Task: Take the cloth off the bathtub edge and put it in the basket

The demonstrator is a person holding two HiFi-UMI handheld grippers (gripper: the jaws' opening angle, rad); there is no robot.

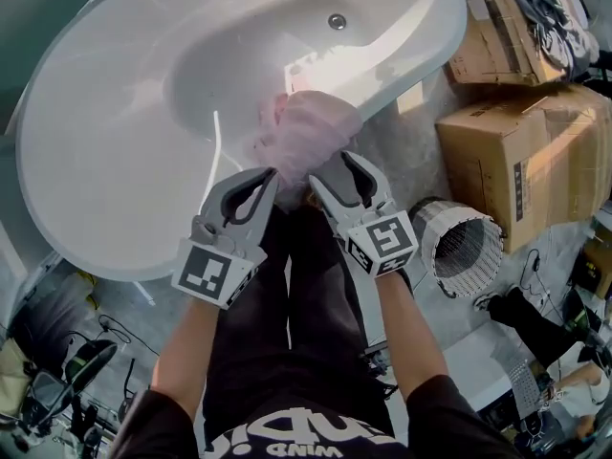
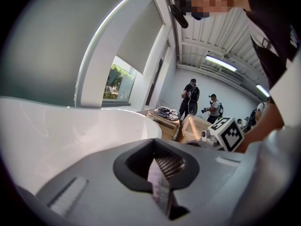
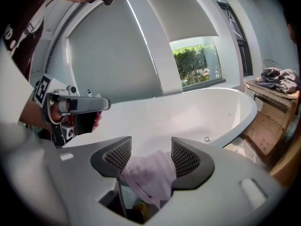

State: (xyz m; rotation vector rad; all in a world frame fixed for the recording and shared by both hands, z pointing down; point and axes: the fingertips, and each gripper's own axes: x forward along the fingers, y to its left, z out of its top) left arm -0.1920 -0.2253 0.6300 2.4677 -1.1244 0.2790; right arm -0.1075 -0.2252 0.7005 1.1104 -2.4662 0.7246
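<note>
A pink cloth (image 1: 308, 134) is bunched up over the near rim of the white bathtub (image 1: 115, 94). My right gripper (image 1: 331, 166) is shut on the cloth (image 3: 148, 175), which bulges out between its two dark pads and fills the gap. In the right gripper view the right gripper (image 3: 151, 157) points into the tub (image 3: 188, 112). My left gripper (image 1: 272, 173) is shut just left of the cloth, its tips at the cloth's edge. No cloth shows between the left gripper's (image 2: 156, 147) jaws. A white mesh basket (image 1: 464, 245) lies on the floor to the right, its mouth facing me.
Cardboard boxes (image 1: 521, 165) stand right of the tub, one with grey clothes (image 1: 550, 8) on top. Cables and gear (image 1: 57, 371) lie on the floor at the lower left. Two people (image 2: 190, 98) stand far off. The person's legs are right below the grippers.
</note>
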